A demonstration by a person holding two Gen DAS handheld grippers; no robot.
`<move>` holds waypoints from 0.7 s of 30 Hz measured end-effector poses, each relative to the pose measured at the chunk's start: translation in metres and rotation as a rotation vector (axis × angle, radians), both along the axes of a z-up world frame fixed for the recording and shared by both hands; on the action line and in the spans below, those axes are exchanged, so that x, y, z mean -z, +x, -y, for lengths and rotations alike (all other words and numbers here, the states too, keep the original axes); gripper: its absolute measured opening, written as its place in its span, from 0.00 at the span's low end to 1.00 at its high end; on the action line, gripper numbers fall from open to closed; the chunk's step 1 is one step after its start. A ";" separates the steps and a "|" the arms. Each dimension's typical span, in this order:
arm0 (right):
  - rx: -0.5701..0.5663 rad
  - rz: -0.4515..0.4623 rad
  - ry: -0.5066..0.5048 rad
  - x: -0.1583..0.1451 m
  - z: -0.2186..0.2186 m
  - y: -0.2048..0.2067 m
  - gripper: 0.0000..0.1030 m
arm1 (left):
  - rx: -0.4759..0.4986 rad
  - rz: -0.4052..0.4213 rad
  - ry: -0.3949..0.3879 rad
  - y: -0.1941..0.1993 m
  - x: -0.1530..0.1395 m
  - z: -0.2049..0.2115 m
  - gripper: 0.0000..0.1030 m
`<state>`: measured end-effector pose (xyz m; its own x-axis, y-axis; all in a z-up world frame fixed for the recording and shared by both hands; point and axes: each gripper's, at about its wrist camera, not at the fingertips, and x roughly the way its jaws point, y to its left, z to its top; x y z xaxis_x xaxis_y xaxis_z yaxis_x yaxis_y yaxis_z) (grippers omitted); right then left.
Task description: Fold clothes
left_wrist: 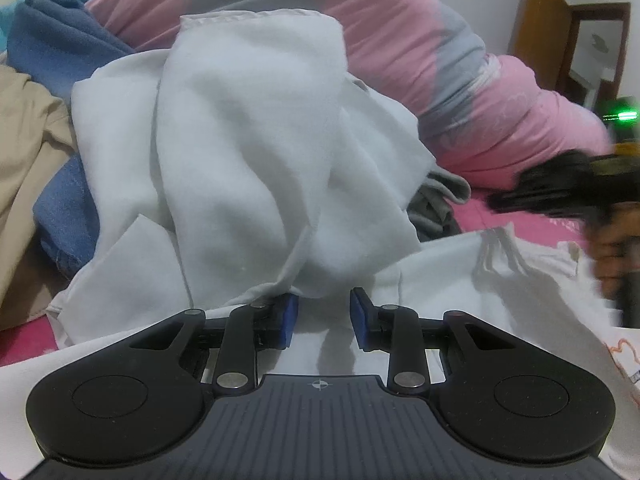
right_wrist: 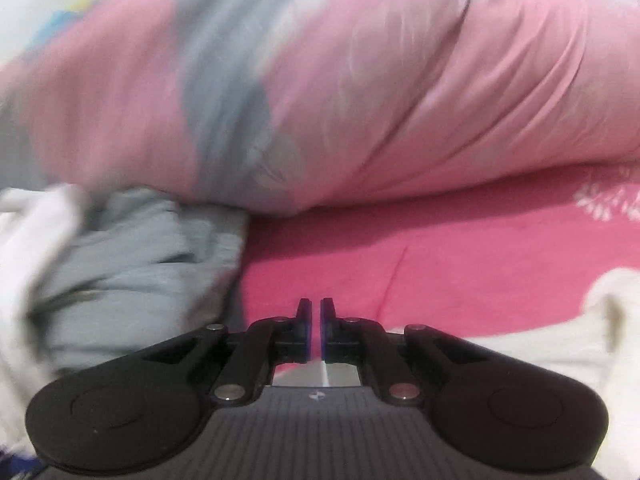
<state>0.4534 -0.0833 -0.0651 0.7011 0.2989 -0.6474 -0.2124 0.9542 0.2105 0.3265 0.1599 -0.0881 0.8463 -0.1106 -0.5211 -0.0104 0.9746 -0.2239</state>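
Observation:
A crumpled white garment (left_wrist: pixel 248 152) is heaped on the bed right in front of my left gripper (left_wrist: pixel 324 312), whose blue pads stand apart with nothing between them; a fold of the cloth rests on the left finger (left_wrist: pixel 286 316). More white cloth with a drawstring (left_wrist: pixel 496 256) lies flat to the right. My right gripper (left_wrist: pixel 532 196) shows blurred at the right edge there. In the right wrist view my right gripper (right_wrist: pixel 315 322) is nearly closed and empty above the pink sheet (right_wrist: pixel 420 264), with white cloth (right_wrist: pixel 592 340) under its right side.
A rolled pink and grey duvet (left_wrist: pixel 460 64) (right_wrist: pixel 360 80) lies along the back. A grey garment (right_wrist: pixel 132 264) sits left of the right gripper, also seen by the left wrist (left_wrist: pixel 436 204). Blue jeans (left_wrist: pixel 60 48) and a beige garment (left_wrist: pixel 24 140) lie at left.

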 end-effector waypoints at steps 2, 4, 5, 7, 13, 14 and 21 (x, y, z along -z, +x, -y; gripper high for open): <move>-0.076 -0.015 -0.013 -0.020 0.003 -0.031 0.03 | -0.007 0.002 -0.001 0.001 -0.001 -0.001 0.27; -0.192 -0.065 -0.022 -0.030 -0.002 -0.063 0.03 | -0.014 0.005 0.000 0.001 -0.001 -0.002 0.24; -0.233 -0.097 -0.031 -0.031 -0.007 -0.077 0.03 | -0.019 0.006 0.001 0.001 -0.001 -0.002 0.23; -0.327 -0.142 -0.055 -0.027 -0.025 -0.102 0.03 | -0.028 0.003 0.008 0.002 0.000 -0.003 0.17; -0.521 -0.218 -0.191 0.017 -0.084 -0.144 0.03 | -0.045 -0.008 0.013 0.008 -0.001 -0.004 0.11; -0.521 -0.195 -0.222 0.023 -0.089 -0.150 0.03 | -0.042 -0.010 0.015 0.008 -0.002 -0.004 0.11; -0.321 -0.115 -0.048 -0.021 -0.014 -0.203 0.04 | 0.015 0.025 0.073 -0.003 -0.015 0.013 0.29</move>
